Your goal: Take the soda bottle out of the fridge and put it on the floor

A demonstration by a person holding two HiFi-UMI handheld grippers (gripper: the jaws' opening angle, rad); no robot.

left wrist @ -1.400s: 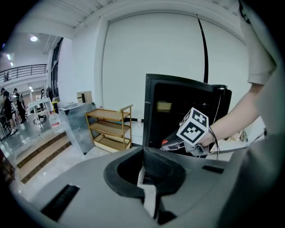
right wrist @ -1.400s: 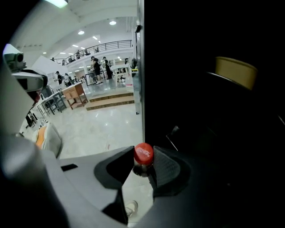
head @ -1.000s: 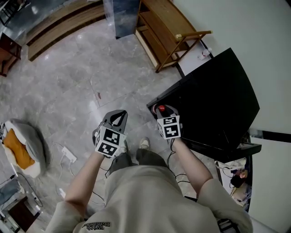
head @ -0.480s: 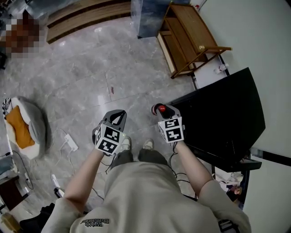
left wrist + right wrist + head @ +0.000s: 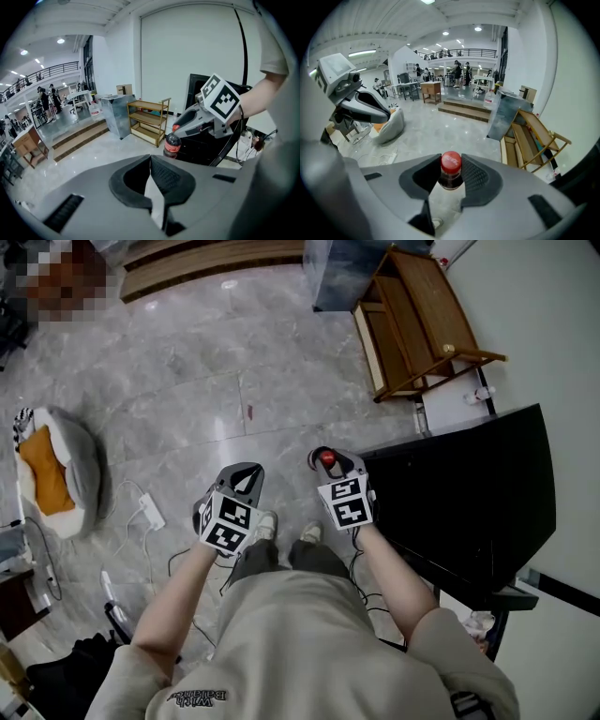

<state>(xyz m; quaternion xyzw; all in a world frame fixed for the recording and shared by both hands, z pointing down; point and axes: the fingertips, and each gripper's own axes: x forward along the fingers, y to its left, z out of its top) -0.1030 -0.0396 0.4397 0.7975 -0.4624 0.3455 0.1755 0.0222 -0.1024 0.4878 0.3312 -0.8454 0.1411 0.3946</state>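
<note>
The right tongs (image 5: 451, 160) grip the soda bottle (image 5: 451, 177) by its neck, just under the red cap, and hold it off the floor (image 5: 187, 381) beside the black fridge (image 5: 469, 493). The left tongs (image 5: 150, 158) are closed with nothing between them, near the right ones and above the person's shoes (image 5: 266, 524).

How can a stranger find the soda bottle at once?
Start at the black fridge on the right of the head view. Just left of it, the right gripper grips the soda bottle by its neck; its red cap sets it apart.
</note>
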